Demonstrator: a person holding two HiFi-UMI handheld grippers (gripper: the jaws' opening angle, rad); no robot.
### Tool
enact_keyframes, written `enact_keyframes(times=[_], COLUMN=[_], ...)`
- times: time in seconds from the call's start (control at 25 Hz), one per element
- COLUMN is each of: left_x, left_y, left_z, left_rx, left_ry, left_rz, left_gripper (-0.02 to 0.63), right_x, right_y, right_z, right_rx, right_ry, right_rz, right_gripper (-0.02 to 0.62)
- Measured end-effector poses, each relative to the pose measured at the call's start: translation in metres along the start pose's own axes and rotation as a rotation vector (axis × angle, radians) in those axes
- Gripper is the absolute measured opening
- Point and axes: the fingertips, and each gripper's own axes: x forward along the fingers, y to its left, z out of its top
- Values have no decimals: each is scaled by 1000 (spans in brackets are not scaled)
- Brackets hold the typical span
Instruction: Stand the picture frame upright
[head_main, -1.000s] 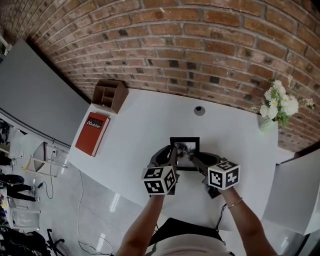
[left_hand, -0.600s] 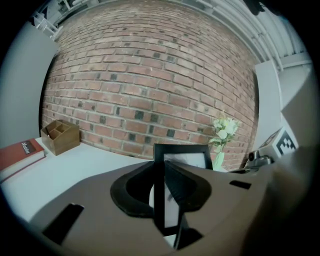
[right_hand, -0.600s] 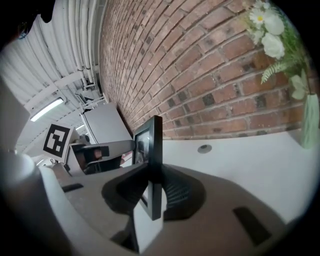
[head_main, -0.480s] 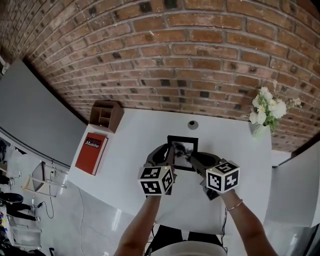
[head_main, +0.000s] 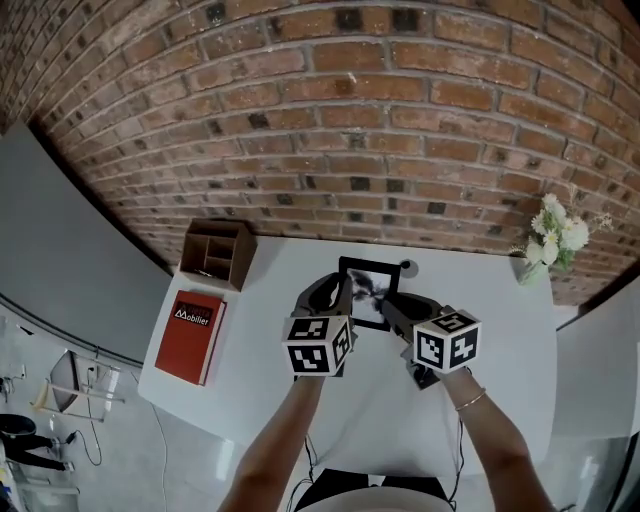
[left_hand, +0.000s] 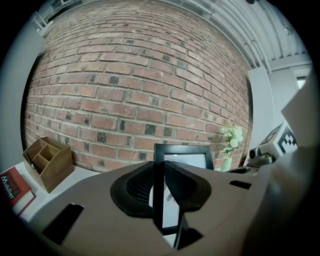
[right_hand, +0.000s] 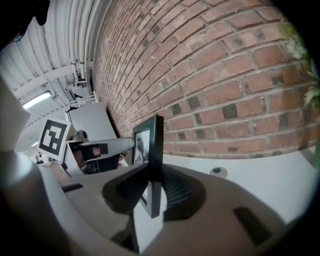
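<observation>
A black picture frame (head_main: 369, 290) with a black-and-white photo is held up off the white table (head_main: 500, 330), nearly upright and facing me. My left gripper (head_main: 345, 293) is shut on its left edge; in the left gripper view the frame (left_hand: 182, 151) stands edge-on between the pads of that gripper (left_hand: 160, 192). My right gripper (head_main: 386, 301) grips the right edge; its jaws have just been closing, and in the right gripper view the frame (right_hand: 154, 150) is pinched in that gripper (right_hand: 152, 189).
A brick wall (head_main: 380, 130) runs behind the table. At the back left stands a wooden desk organiser (head_main: 215, 252), with a red book (head_main: 190, 322) in front of it. A small grey round object (head_main: 408, 268) lies just behind the frame. White flowers (head_main: 555, 238) stand far right.
Both grippers have risen and moved toward the wall with the frame between them. The frame has come up off the table from lying flat to nearly upright.
</observation>
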Motion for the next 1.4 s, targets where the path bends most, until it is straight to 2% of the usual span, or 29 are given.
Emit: enact_keyframes(times=[0.32, 0.6, 1.08, 1.4], left_x=[28, 60, 122, 149], left_y=[52, 77, 102, 106], left_z=[22, 21, 6, -7], left_rx=[14, 3, -20, -30], left_ry=[-18, -14, -10, 13], left_rz=[-47, -54, -47, -43], left_gripper=[60, 60, 61, 63], right_x=[56, 92, 141, 160], right_y=[2, -18, -68, -94], right_z=[30, 38, 41, 31], right_rx=[-31, -50, -71, -30], right_ry=[-15, 4, 16, 24], right_rz=[-47, -73, -77, -77], right_gripper=[86, 86, 86, 86])
